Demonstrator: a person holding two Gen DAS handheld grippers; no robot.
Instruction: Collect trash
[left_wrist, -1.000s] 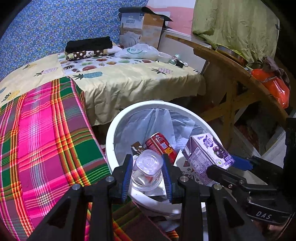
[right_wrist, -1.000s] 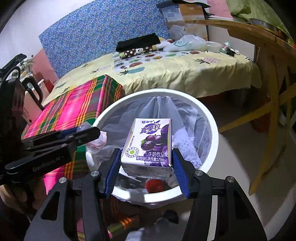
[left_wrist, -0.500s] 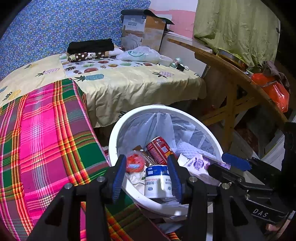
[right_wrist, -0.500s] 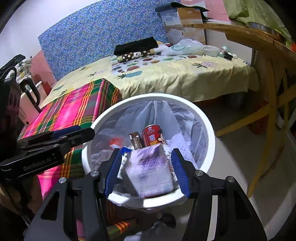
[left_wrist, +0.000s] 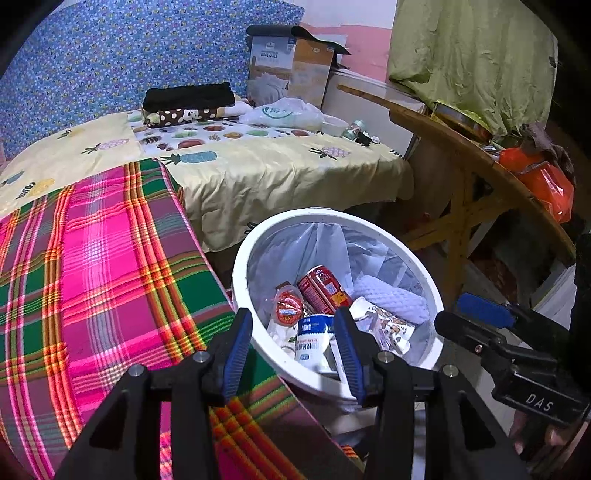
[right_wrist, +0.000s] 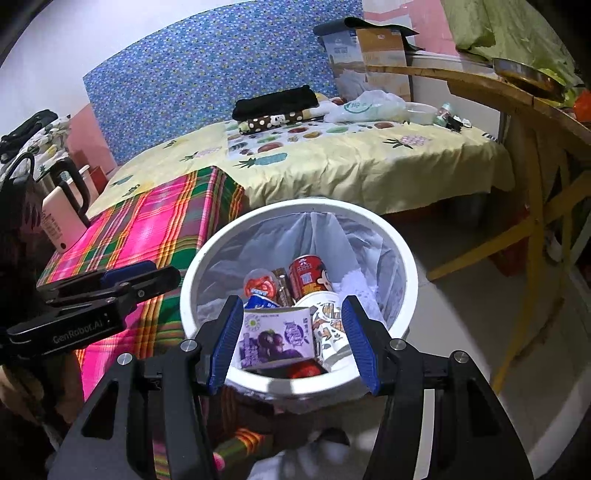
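A white trash bin (left_wrist: 332, 216) (right_wrist: 295, 205) with a clear liner stands beside the bed. In it lie a red can (left_wrist: 321, 288) (right_wrist: 308, 273), a white bottle with a blue label (left_wrist: 312, 339), a red-lidded cup (left_wrist: 288, 306) and a purple drink carton (right_wrist: 275, 339). My left gripper (left_wrist: 291, 332) hovers open over the bin's near rim, with nothing between its pads. My right gripper (right_wrist: 291, 317) stands open over the bin, the carton lying loose below it. Each gripper also shows in the other's view: the right gripper (left_wrist: 480, 325) and the left gripper (right_wrist: 140, 280).
A pink and green plaid cloth (left_wrist: 92, 277) covers the bed to the bin's left. Beyond it lies a yellow fruit-print sheet (left_wrist: 258, 166). A wooden table (left_wrist: 461, 147) with an orange bag (left_wrist: 543, 181) stands to the right. Bare floor (right_wrist: 461, 295) lies right of the bin.
The left gripper opened and its bottle dropped into the bin. The purple carton fell out of the right gripper into the bin. The left gripper drew back slightly.
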